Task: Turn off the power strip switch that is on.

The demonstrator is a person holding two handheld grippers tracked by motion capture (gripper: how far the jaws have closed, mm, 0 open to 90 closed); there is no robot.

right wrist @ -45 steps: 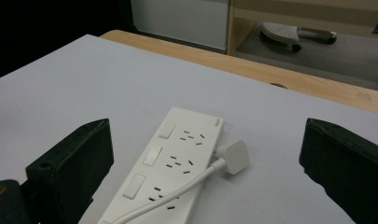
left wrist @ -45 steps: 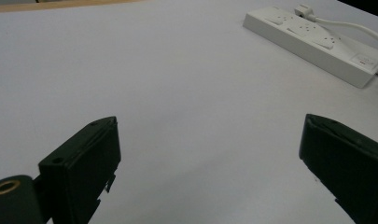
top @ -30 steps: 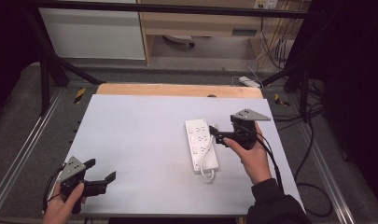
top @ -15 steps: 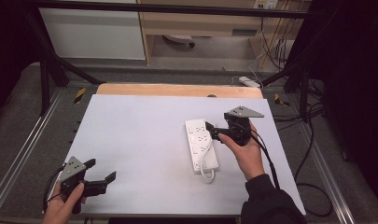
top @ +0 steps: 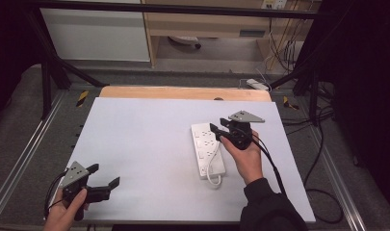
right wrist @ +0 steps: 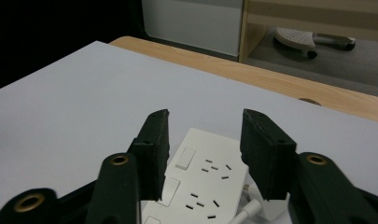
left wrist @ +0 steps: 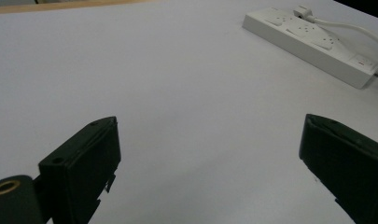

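A white power strip (top: 207,150) lies on the white table (top: 135,144), right of centre, with its white cable (top: 213,177) looped at its near end. A hand holds my right gripper (top: 218,126) above the strip's far end, jaws pointing left. In the right gripper view my right gripper (right wrist: 205,116) is open, with the strip's sockets and switches (right wrist: 203,184) below the gap and nothing held. My left gripper (top: 104,175) rests at the table's near left corner. It stands wide open (left wrist: 210,123) over bare table, and the power strip (left wrist: 317,42) lies far ahead at the right.
A wooden strip (top: 183,92) edges the table's far side. Metal frame rails (top: 24,159) run along both sides. Beyond the table are a white cabinet (top: 96,33) and a wooden shelf unit (top: 207,24). Cables (top: 322,192) and a white adapter (top: 257,84) lie on the floor at right.
My right gripper has moved left, and its jaws now reach over the far end of the power strip. The left gripper has stayed in place.
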